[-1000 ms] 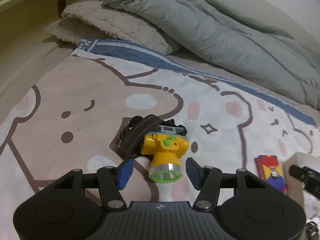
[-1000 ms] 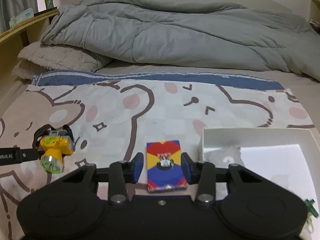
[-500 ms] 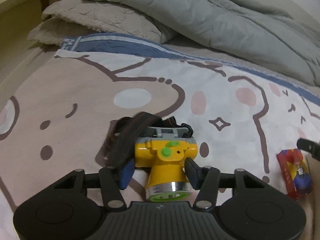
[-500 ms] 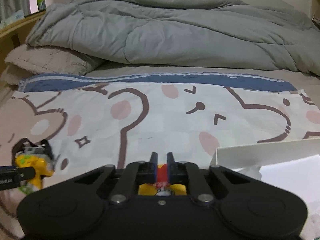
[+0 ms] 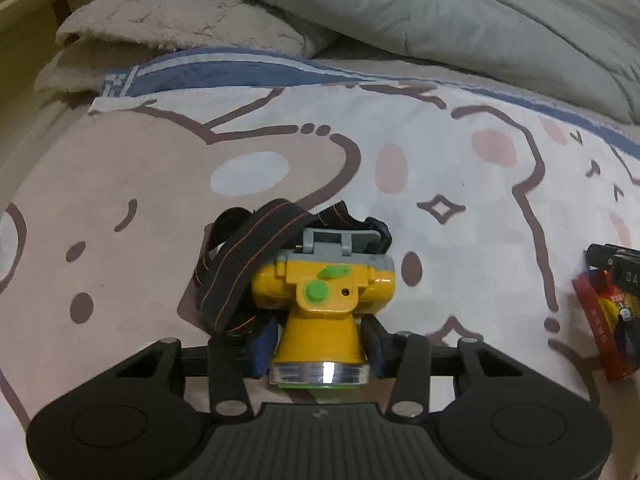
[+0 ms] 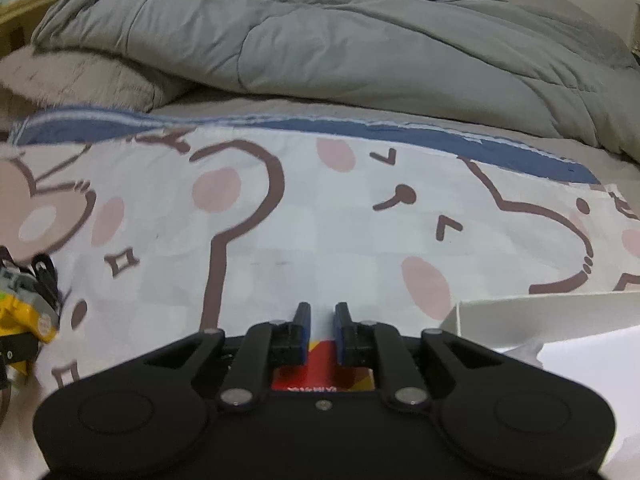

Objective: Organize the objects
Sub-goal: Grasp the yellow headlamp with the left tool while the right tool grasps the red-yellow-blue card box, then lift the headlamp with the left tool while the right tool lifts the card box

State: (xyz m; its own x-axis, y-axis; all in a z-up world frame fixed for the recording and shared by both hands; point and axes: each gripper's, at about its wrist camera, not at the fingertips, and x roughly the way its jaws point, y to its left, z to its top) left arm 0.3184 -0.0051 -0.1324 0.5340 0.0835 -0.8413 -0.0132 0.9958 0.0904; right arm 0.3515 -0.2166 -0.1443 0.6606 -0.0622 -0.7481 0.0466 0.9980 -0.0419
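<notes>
Yellow headlamp (image 5: 320,300), left hand-held gripper (image 5: 320,344) closing round

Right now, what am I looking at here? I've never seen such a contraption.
A person holds a hand-held gripper in each hand; a camera on each looks along its fingers. One picture is from the left hand-held gripper, whose jaws are closing on a yellow headlamp, pads against its sides. The other is from the right hand-held gripper, shut above a red card box; whether it grips is unclear. Both things lie on a cartoon bedsheet; a white box sits nearby.
</notes>
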